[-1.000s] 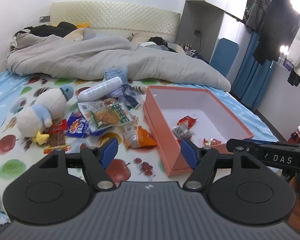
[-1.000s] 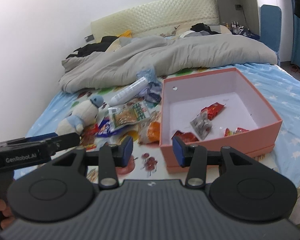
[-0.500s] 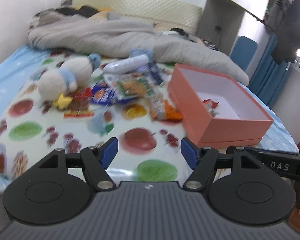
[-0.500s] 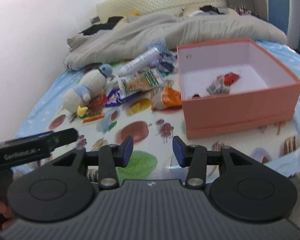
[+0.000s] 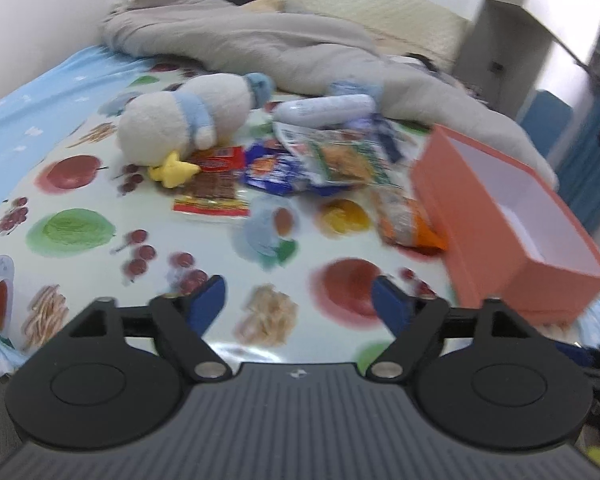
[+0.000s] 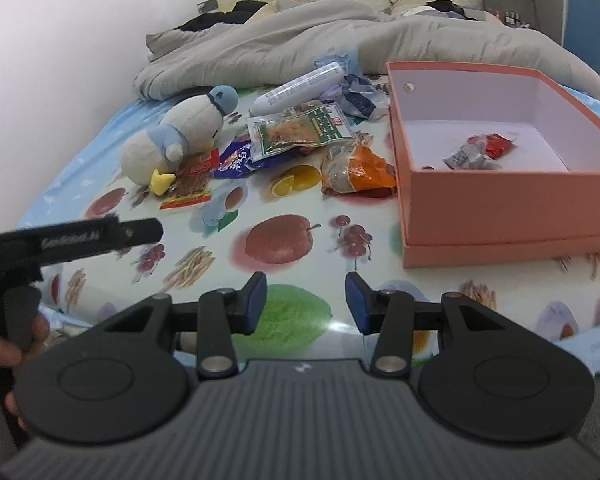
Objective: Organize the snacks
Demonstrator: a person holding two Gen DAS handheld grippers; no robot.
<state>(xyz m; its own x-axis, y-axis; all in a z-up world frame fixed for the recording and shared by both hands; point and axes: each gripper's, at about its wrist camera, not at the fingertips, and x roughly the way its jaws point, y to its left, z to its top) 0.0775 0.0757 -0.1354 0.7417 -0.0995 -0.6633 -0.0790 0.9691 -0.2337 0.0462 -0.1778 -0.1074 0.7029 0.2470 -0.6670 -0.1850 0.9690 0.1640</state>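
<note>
Both claws, left (image 5: 298, 294) and right (image 6: 306, 300), have dropped low over the bed, wide open and empty; loose snack packets (image 6: 300, 134) lie at 11 o'clock, orange cardboard box (image 6: 500, 204) at 2 — next pickup pending.

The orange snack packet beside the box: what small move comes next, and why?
Probably the right gripper moves forward toward the orange packet. Its jaws are open and empty, and the packet lies on the bed against the pink box, nearest of the loose snacks.

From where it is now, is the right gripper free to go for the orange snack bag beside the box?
Probably yes. The right gripper is open and empty, and only bare fruit-print sheet lies between it and the orange snack bag, which rests uncovered against the orange box.
</note>
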